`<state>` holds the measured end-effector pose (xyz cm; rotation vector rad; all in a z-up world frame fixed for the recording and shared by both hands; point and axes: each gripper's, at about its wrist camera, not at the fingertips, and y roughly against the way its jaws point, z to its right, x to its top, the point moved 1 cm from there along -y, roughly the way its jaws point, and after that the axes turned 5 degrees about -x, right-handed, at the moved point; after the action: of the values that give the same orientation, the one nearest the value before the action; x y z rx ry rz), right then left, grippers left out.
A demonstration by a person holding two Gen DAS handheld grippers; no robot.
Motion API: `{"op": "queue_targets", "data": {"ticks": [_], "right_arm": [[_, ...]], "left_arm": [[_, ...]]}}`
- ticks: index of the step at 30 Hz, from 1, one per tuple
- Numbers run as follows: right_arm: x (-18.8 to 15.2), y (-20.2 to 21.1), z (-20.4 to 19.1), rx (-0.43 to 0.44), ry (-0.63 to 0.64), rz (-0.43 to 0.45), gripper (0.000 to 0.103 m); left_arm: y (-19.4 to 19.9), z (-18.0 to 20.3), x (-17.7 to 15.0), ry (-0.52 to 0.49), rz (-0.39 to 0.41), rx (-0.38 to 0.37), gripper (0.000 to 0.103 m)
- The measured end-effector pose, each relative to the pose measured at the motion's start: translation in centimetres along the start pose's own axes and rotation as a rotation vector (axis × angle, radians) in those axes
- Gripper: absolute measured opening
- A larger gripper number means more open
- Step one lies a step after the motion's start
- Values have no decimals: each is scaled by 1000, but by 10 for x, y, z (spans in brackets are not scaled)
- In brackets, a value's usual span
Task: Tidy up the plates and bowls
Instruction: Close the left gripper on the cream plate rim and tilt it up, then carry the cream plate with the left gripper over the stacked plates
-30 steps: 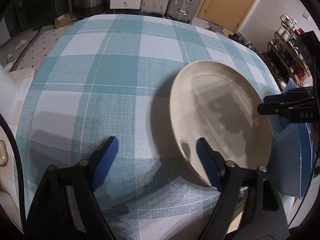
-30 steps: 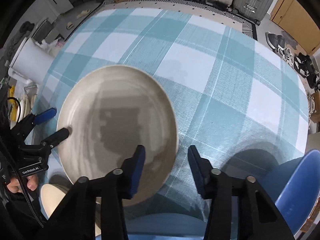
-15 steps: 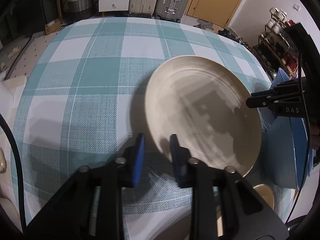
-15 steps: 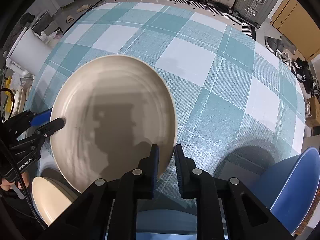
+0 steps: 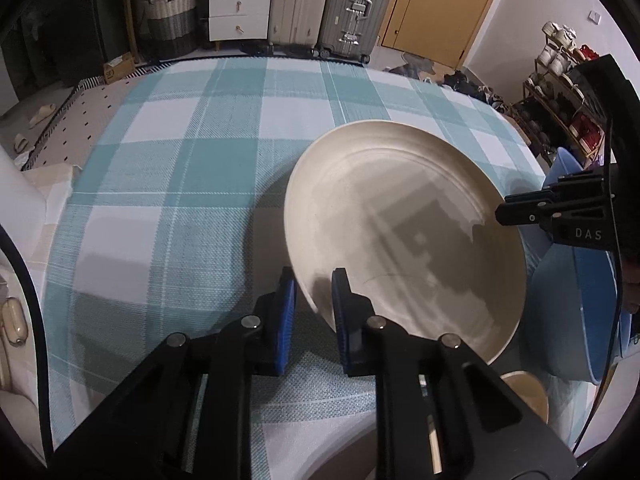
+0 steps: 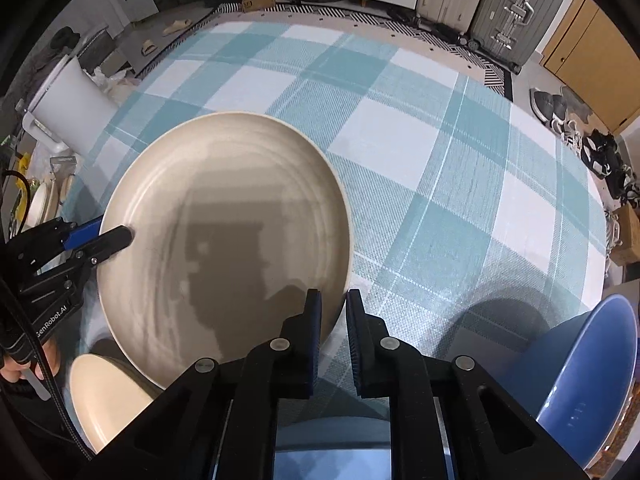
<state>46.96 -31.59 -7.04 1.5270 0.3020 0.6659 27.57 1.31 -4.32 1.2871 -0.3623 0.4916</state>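
Observation:
A large cream plate (image 5: 404, 224) is held tilted above the teal checked tablecloth (image 5: 192, 168). My left gripper (image 5: 314, 292) is shut on its near rim. My right gripper (image 6: 333, 312) is shut on the opposite rim of the same plate (image 6: 224, 240). Each gripper shows in the other's view: the right one at the plate's right edge (image 5: 516, 210), the left one at the plate's left edge (image 6: 108, 236). A smaller cream dish (image 6: 108, 396) lies below the plate's near edge, also seen in the left wrist view (image 5: 528, 396).
A blue bowl or chair shell (image 6: 588, 368) stands at the table's near right, also in the left wrist view (image 5: 576, 304). A white cylinder (image 6: 68, 108) stands left of the table. Suitcases (image 5: 320, 4), drawers (image 5: 238, 8) and a shelf of crockery (image 5: 560, 80) line the room.
Both grippers closed from open onto the plate's opposite rims. The plate has since risen off the cloth and tilted.

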Motion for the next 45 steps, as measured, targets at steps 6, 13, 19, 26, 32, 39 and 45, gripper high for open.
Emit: {"op": "queue_targets", "data": {"ticks": [6, 13, 19, 26, 32, 39, 45], "right_arm": [[-1, 21, -9, 5, -10, 54, 13], [-9, 54, -20, 17, -29, 112, 13], [-27, 81, -29, 31, -43, 155, 13], [-56, 108, -43, 44, -44, 193, 13], [-89, 128, -52, 56, -49, 236, 13], [-128, 144, -58, 84, -65, 279, 13], [-152, 152, -65, 81, -69, 309, 13]], "left_arm": [[26, -1, -1, 9, 38, 8, 15], [66, 3, -7, 10, 85, 16, 15], [101, 10, -20, 4, 117, 17, 15], [140, 23, -43, -4, 150, 23, 15], [167, 38, -70, -22, 160, 31, 15], [185, 53, -96, -46, 165, 24, 15], [198, 65, -115, -67, 175, 22, 15]]}}
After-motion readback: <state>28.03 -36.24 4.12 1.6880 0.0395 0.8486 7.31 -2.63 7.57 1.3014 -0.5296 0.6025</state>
